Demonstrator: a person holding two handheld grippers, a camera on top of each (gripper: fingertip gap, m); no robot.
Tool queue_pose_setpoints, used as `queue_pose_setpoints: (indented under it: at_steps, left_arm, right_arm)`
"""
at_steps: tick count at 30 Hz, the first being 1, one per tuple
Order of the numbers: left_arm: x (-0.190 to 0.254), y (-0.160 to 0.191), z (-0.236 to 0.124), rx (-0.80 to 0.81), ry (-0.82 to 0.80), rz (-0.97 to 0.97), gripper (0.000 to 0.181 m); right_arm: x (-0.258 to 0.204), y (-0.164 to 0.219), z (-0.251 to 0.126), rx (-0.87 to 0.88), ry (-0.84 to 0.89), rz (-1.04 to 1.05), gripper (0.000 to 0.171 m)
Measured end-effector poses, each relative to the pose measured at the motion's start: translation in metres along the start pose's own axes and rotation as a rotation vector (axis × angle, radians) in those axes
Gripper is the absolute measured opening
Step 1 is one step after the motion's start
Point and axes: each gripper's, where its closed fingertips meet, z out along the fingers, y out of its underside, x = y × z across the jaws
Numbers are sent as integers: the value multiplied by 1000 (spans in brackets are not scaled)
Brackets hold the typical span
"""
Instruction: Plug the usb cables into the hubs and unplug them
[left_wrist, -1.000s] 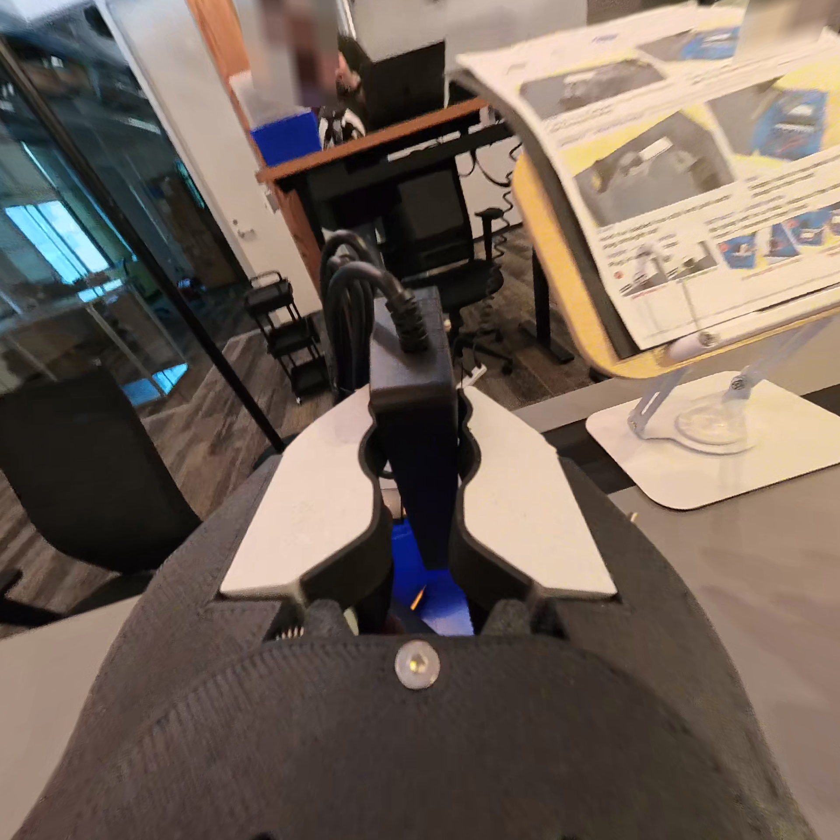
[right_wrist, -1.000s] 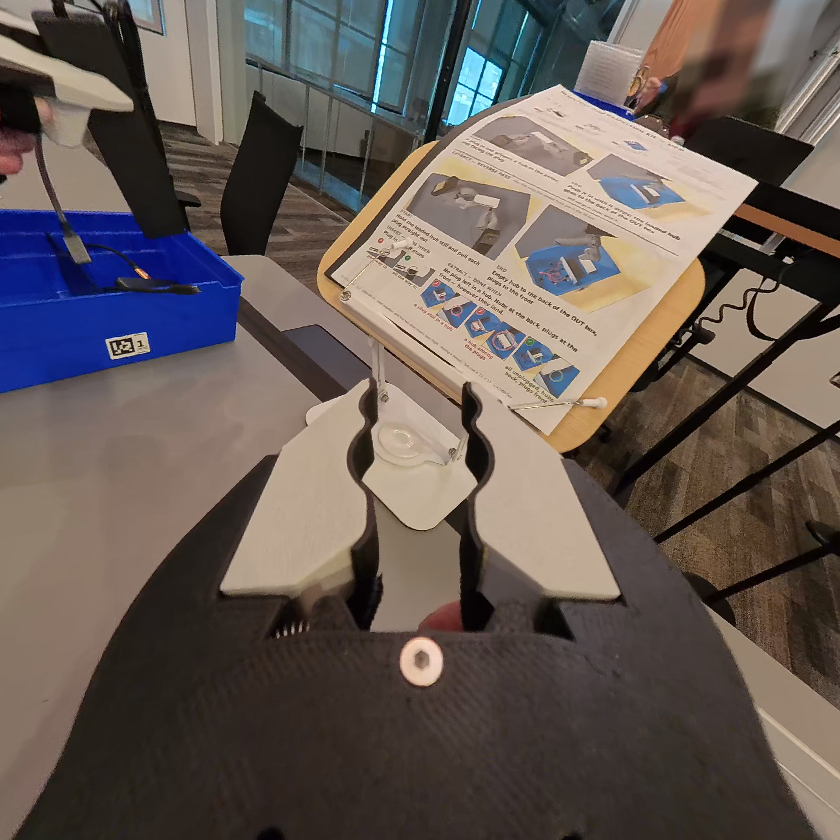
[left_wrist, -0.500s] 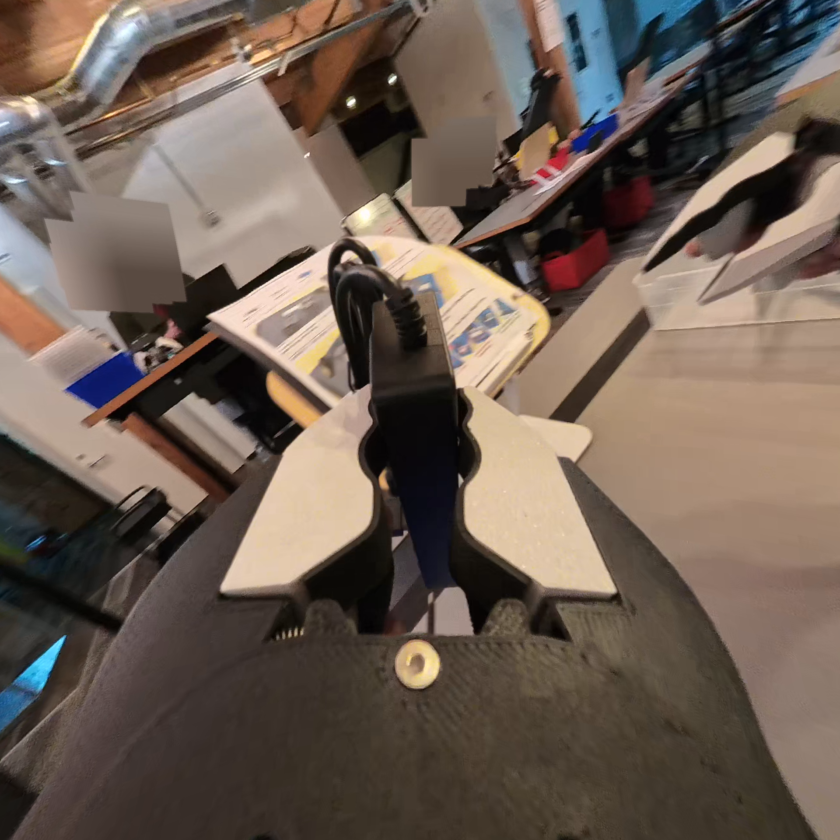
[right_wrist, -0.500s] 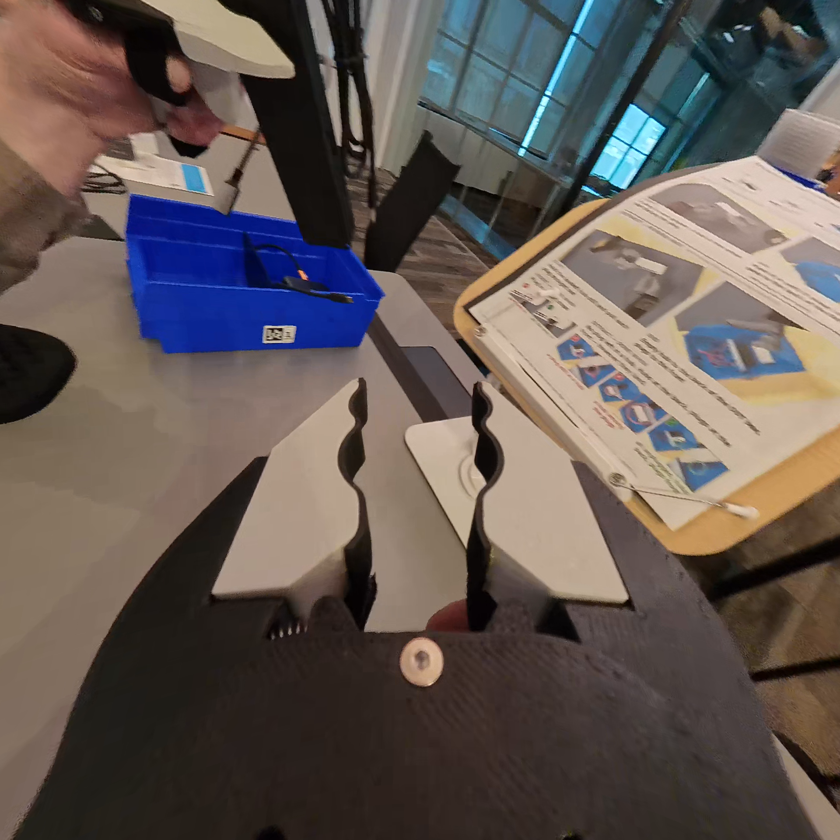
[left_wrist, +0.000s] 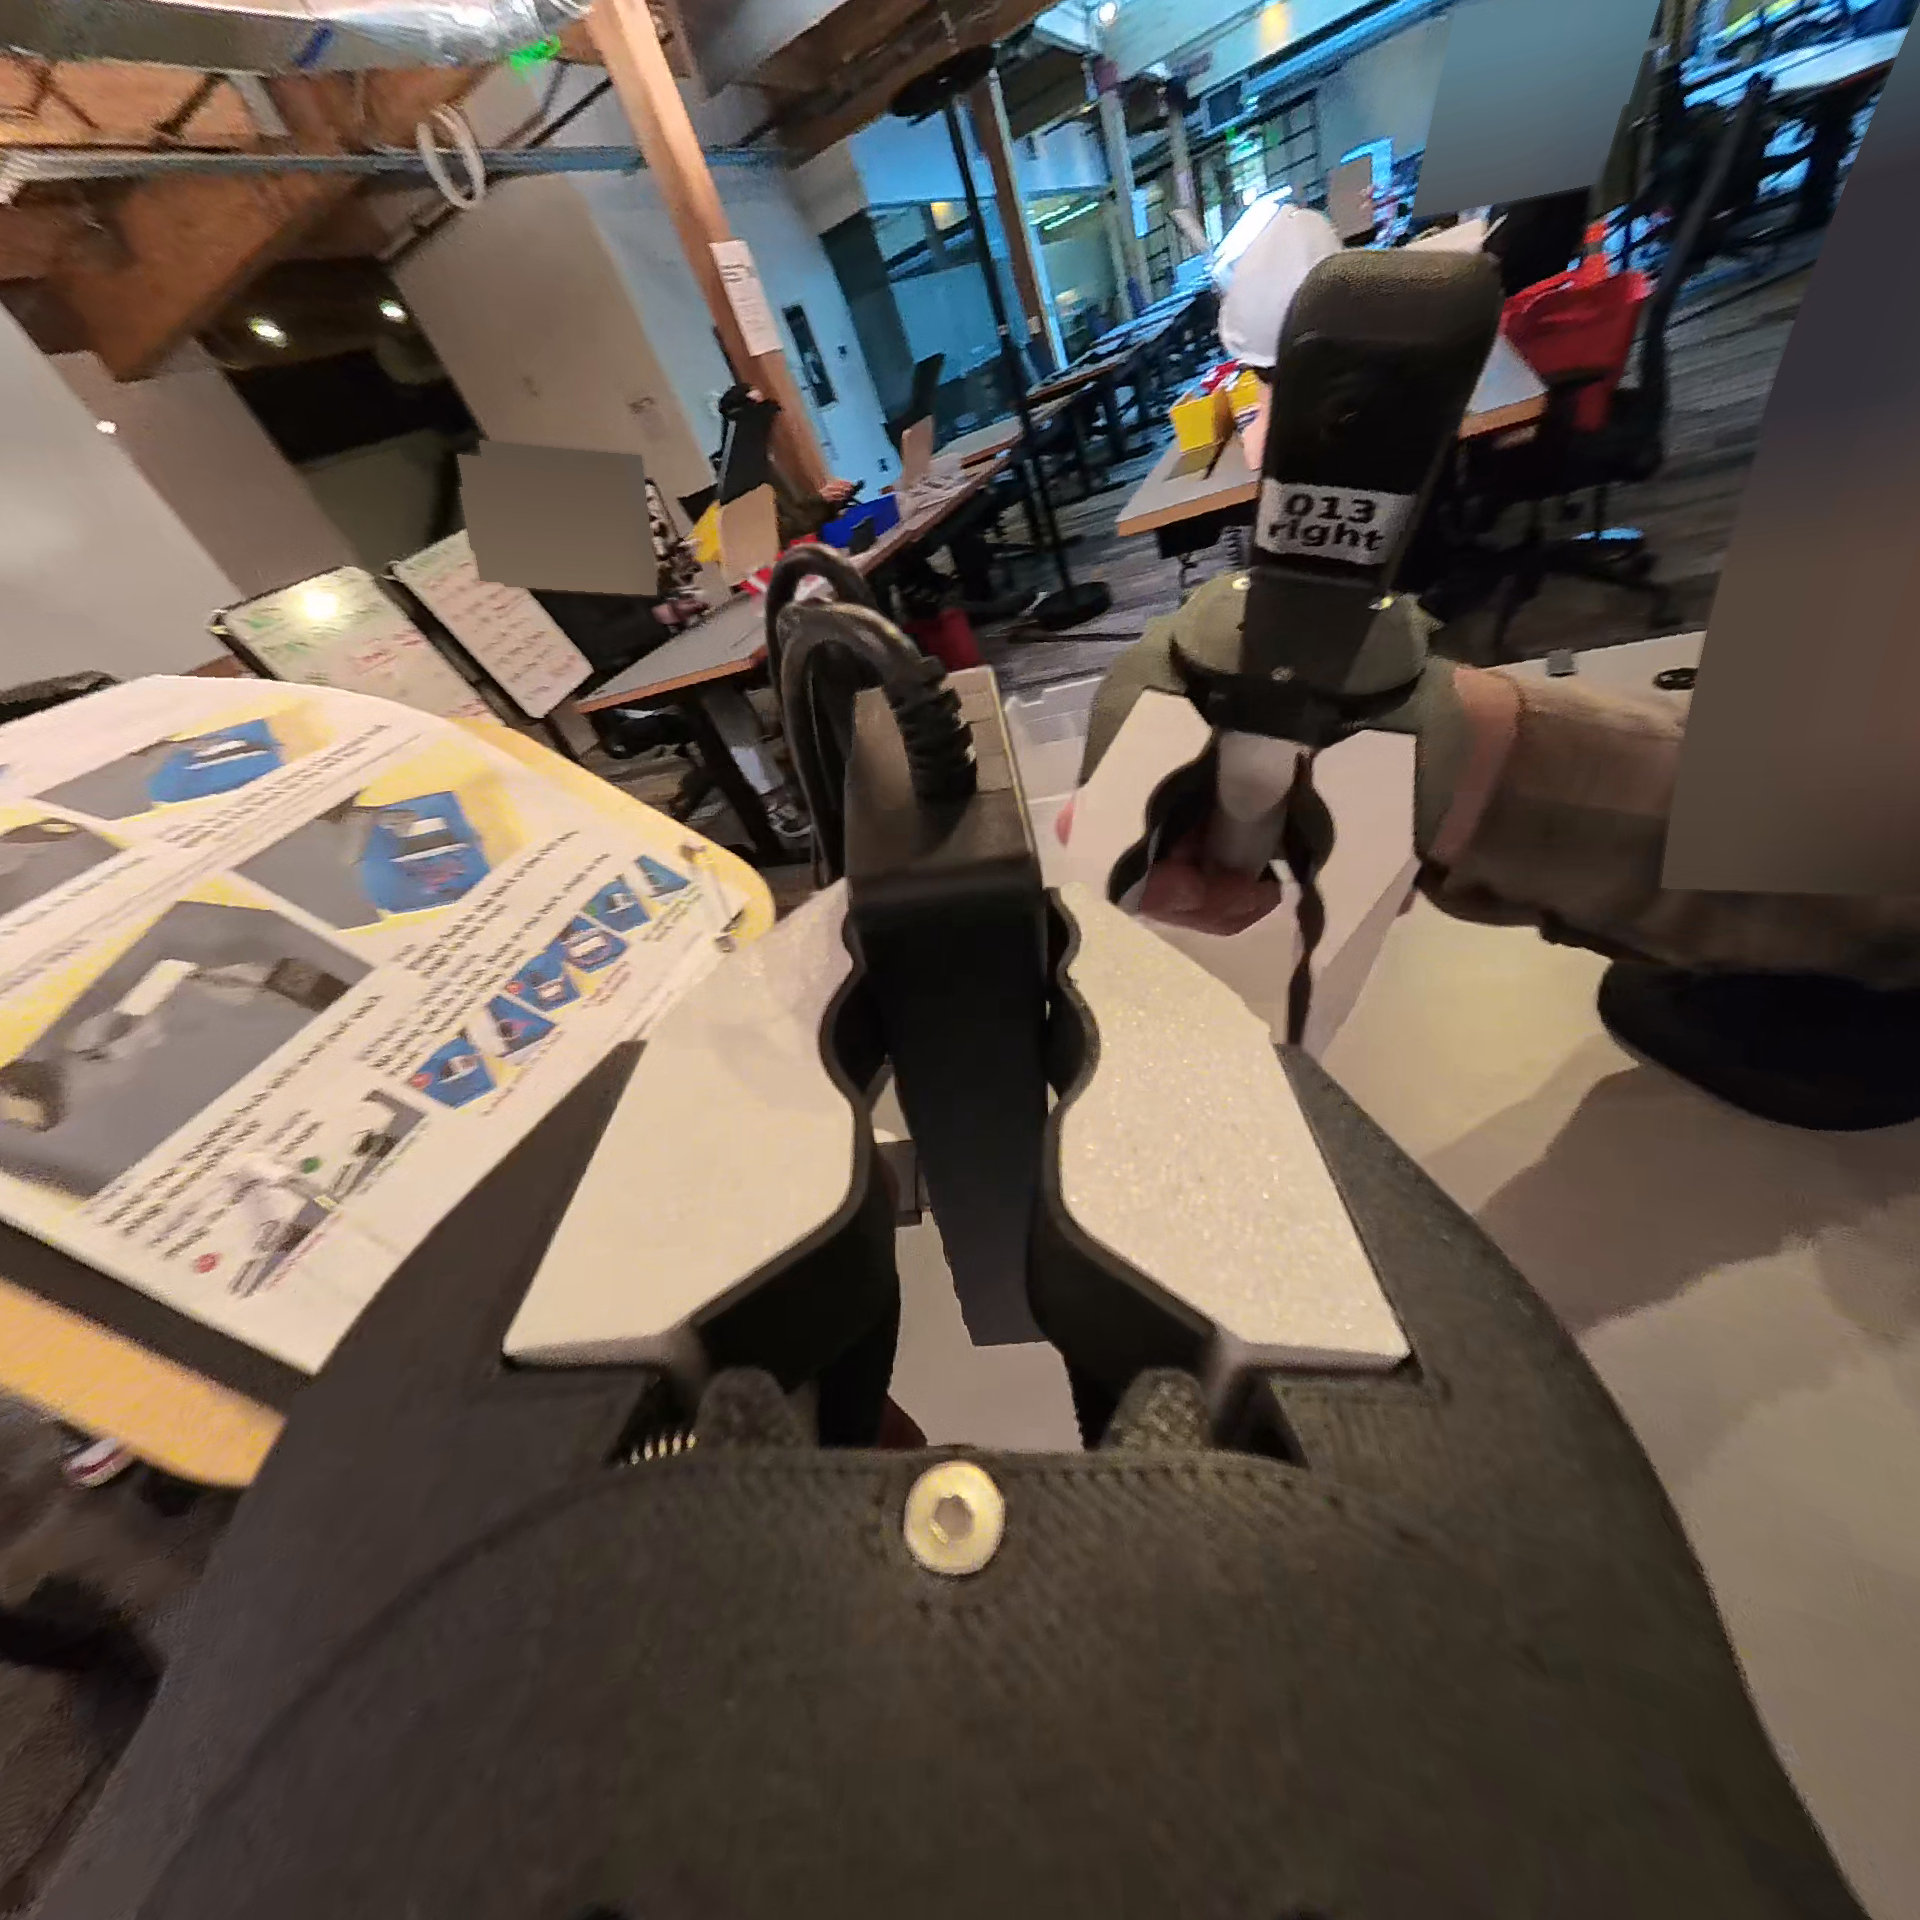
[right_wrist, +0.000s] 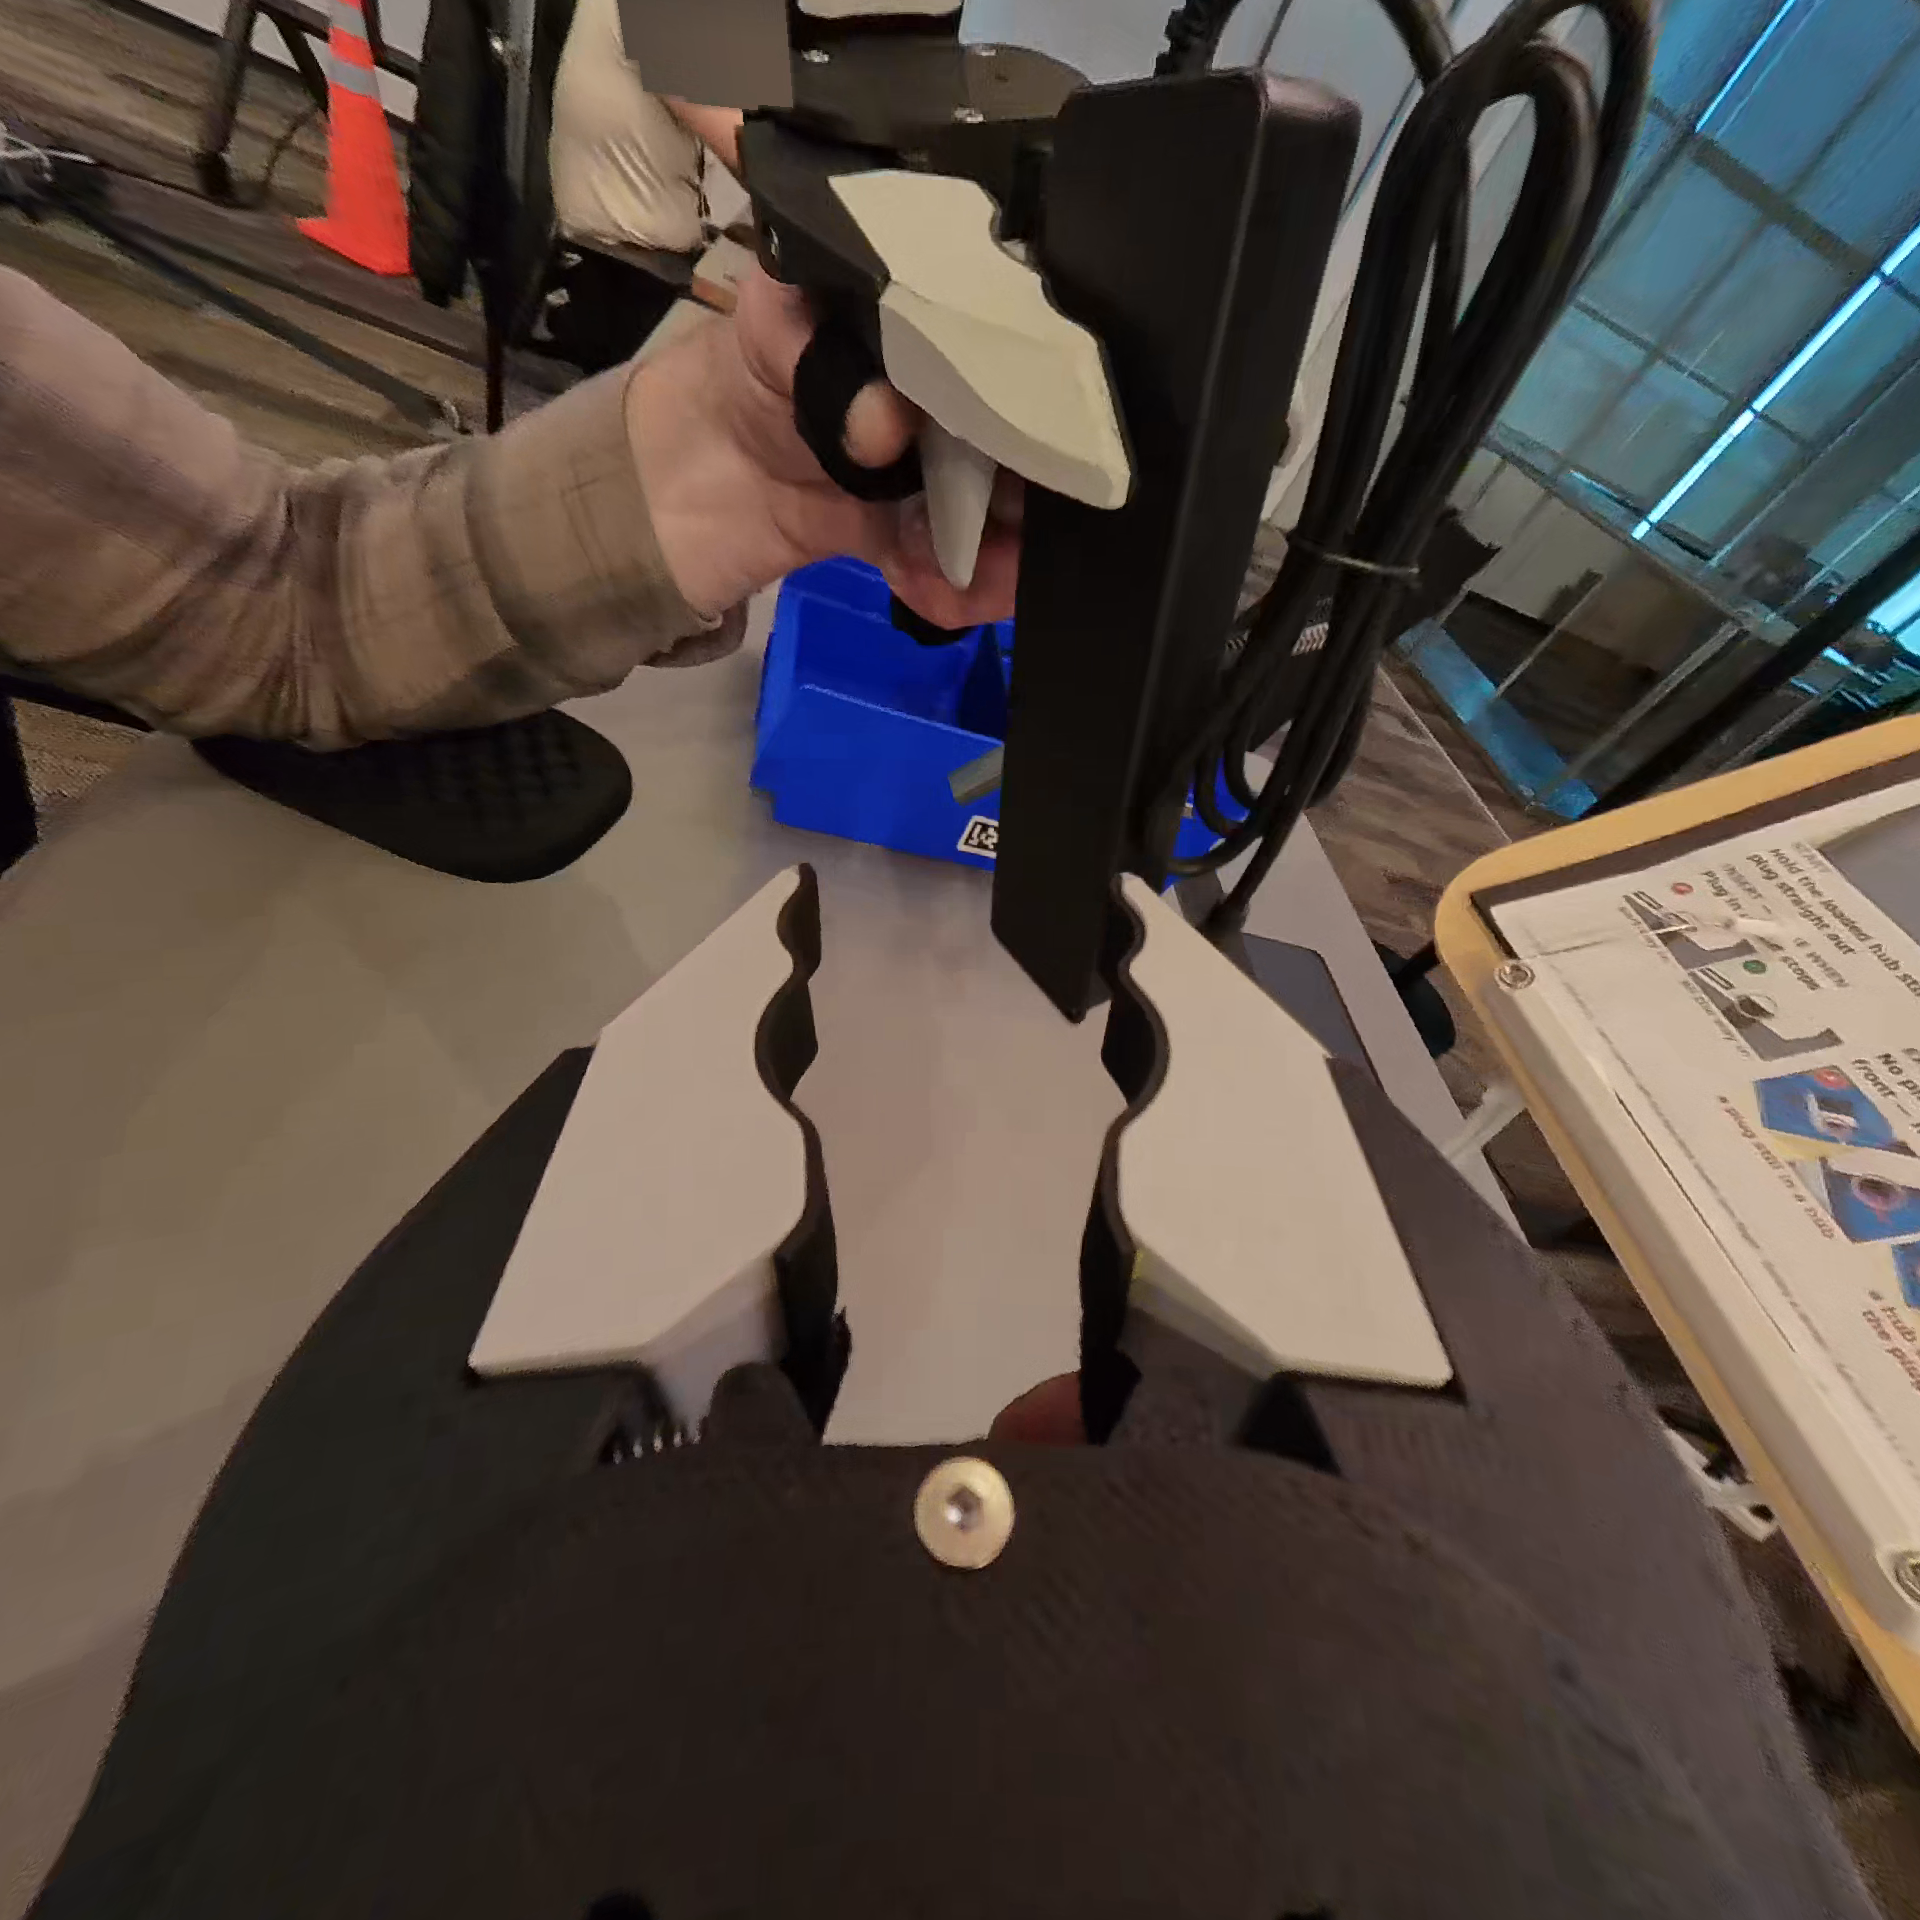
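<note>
My left gripper (left_wrist: 951, 914) is shut on a long black USB hub (left_wrist: 951, 987) and holds it upright above the grey table. The hub's black cable (left_wrist: 831, 665) loops out of its top end. In the right wrist view the hub (right_wrist: 1132, 520) hangs from the left gripper (right_wrist: 1117, 457), with the tied cable bundle (right_wrist: 1403, 468) beside it. Its lower end is close to the right fingertip of my right gripper (right_wrist: 964, 883), which is open and empty. I cannot tell whether they touch.
A blue bin (right_wrist: 862, 748) stands on the table behind the hub, its contents mostly hidden. A black padded rest (right_wrist: 457, 790) lies to the left under the person's sleeve. An instruction sheet on a tilted board (right_wrist: 1714, 1039) stands at the right; it also shows in the left wrist view (left_wrist: 312, 935). There is about 8 centimetres between the tips of the two grippers. The black padded rest (right_wrist: 457, 790) sits 30 centimetres or so from the ends of my right fingers.
My left gripper has swung the hub away from the blue bin and over to the right gripper. My right gripper has turned left to face it, with its jaws slightly wider.
</note>
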Motion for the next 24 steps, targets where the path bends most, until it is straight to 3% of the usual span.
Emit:
queue_pose_setpoints:
  at_steps: [6,14,19,24]
  left_arm:
    - [16,9,17,10,89,-51,28]
    - [31,25,40,45,184,-155,29]
    - [43,30,46,61,254,-160,29]
    - [41,33,46,54,254,-155,28]
  right_arm:
    - [9,28,11,-68,24,33,57]
    - [-2,69,25,-174,-85,156,61]
    - [-11,68,34,-103,-148,167,33]
    - [-10,70,38,-67,-160,208,27]
